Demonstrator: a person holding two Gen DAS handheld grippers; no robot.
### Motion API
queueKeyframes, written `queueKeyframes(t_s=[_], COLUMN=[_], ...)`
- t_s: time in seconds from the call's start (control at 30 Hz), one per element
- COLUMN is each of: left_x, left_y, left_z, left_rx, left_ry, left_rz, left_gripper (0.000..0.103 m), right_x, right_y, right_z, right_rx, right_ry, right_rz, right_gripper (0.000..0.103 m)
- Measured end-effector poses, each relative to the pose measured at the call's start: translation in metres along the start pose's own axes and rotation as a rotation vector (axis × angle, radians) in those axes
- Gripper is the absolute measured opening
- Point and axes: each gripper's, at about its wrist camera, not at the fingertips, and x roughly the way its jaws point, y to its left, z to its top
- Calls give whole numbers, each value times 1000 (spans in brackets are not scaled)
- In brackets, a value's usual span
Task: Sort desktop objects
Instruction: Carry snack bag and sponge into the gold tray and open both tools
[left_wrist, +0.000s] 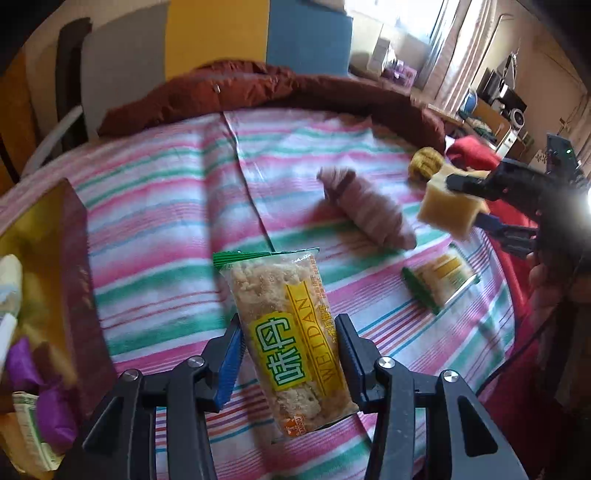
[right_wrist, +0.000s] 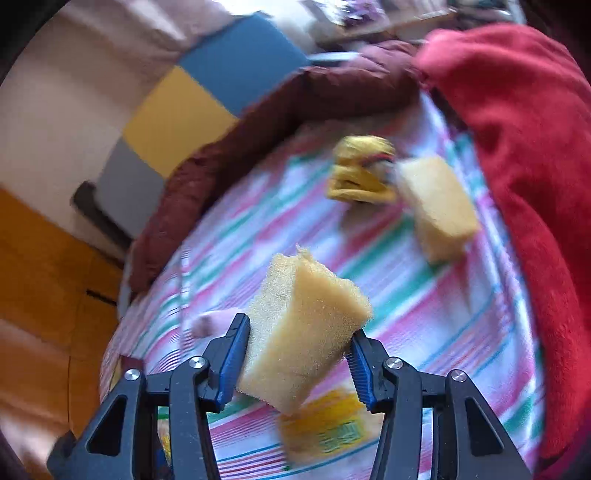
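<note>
Left gripper (left_wrist: 290, 350) clamped on a snack pack (left_wrist: 284, 343), centre-bottom of the left view, pack lifted off the striped cloth (left_wrist: 166, 192). Grip sits across the pack's middle, likely so the long wrapper hangs balanced.

Right gripper (right_wrist: 297, 345) clamped on a sponge (right_wrist: 299, 332), held above the cloth at centre of the right view. Foam bulges past the pads (right_wrist: 231, 365); squeeze looks firm, likely because soft foam slips otherwise. Same sponge shows at right edge of the left view.

Box (left_wrist: 70, 266) at left edge of the left view already holds wrapped snacks, so it's probably the destination for the pack.

Still on the cloth: second pack (left_wrist: 439, 280) lower right, pinkish roll (left_wrist: 369, 218) centre, yellow bundle (right_wrist: 360, 170) touching a second sponge (right_wrist: 439, 206) upper right of the right view. Sorting looks partway done.
</note>
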Motion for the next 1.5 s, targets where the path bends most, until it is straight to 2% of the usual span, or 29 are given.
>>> queueKeyframes(t_s=[0.17, 0.37, 0.5, 0.7, 0.9, 1.07, 1.2, 1.33, 1.37, 1.4, 1.47, 1.5], left_x=[-30, -68, -94, -126, -164, -174, -170, -160, -157, -153, -149, -151], left_y=[12, 44, 77, 137, 201, 241, 261, 273, 275, 276, 277, 273], left_z=[1, -2, -8, -25, -53, -86, -110, -124, -124, -125, -126, -124], left_rx=[-37, -111, -186, -338, -474, -545, -566, -579, -572, -572, -573, -570], left_ry=[-67, -135, -183, -228, -287, -264, -222, -176, -165, -159, -147, -151], left_rz=[15, 42, 77, 127, 236, 332, 359, 371, 379, 385, 385, 396], left_gripper=[48, 48, 48, 48, 48, 48, 49, 49, 50, 50, 54, 55], right_x=[-7, 2, 2, 6, 11, 26, 39, 60, 65, 70, 78, 81], right_y=[31, 66, 91, 151, 216, 260, 285, 298, 300, 300, 300, 298], right_z=[-9, -33, -49, -84, -131, -177, -209, -219, -221, -221, -221, -220], right_rx=[-156, -303, -332, -433, -571, -675, -737, -737, -736, -726, -694, -682], right_ry=[-3, 64, 108, 174, 264, 358, 424, 480, 486, 491, 510, 512], right_rz=[55, 91, 171, 287, 403, 459, 485, 494, 485, 470, 463, 456], right_gripper=[52, 52, 52, 52, 52, 52, 53, 54, 59, 74, 85, 86])
